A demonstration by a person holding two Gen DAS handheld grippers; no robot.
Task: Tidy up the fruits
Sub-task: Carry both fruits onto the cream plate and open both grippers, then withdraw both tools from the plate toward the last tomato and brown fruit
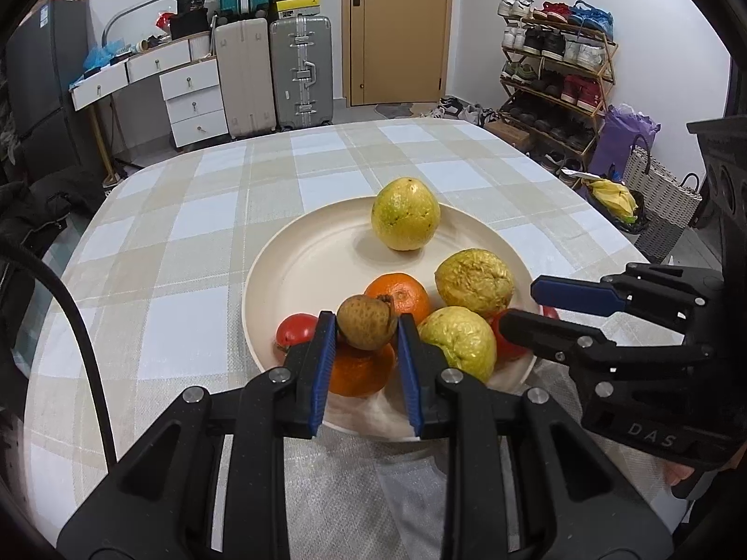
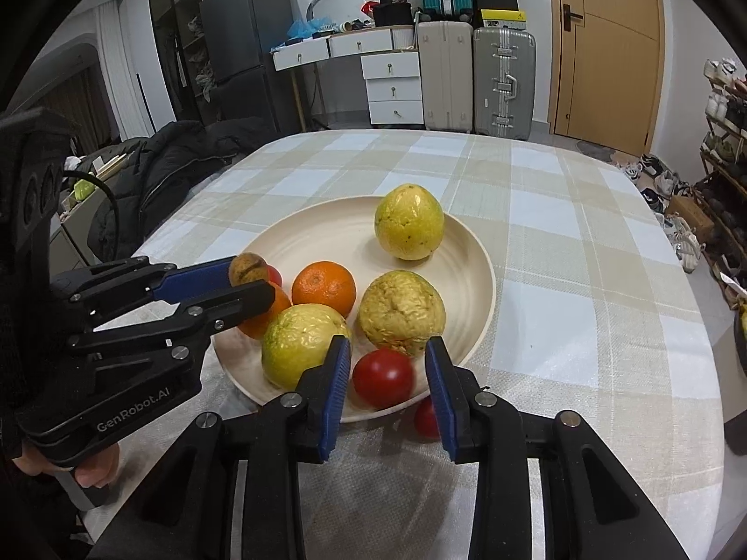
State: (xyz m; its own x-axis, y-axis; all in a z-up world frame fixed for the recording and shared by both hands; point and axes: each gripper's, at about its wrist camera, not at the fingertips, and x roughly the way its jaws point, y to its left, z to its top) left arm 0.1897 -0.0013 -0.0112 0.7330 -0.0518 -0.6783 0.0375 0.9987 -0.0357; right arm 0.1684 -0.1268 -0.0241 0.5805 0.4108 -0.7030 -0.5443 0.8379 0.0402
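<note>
A cream plate (image 1: 303,261) (image 2: 327,228) holds three yellow-green fruits, two oranges and red tomatoes. My left gripper (image 1: 366,326) (image 2: 252,280) is shut on a small brown fruit (image 1: 364,322) (image 2: 247,268), held just above an orange (image 1: 359,373) at the plate's near left. My right gripper (image 2: 387,347) (image 1: 520,304) stands open at the plate's near right rim. A red tomato (image 2: 383,378) lies on the plate between its fingers, with no pad pressing on it. Another red tomato (image 2: 426,417) lies on the cloth just off the rim, partly hidden by the right finger.
The plate sits near the front of a table with a checked cloth (image 1: 186,233). A black jacket (image 2: 177,163) lies past the left edge. Suitcases (image 1: 299,70), white drawers (image 1: 196,102) and a shoe rack (image 1: 555,74) stand against the far walls.
</note>
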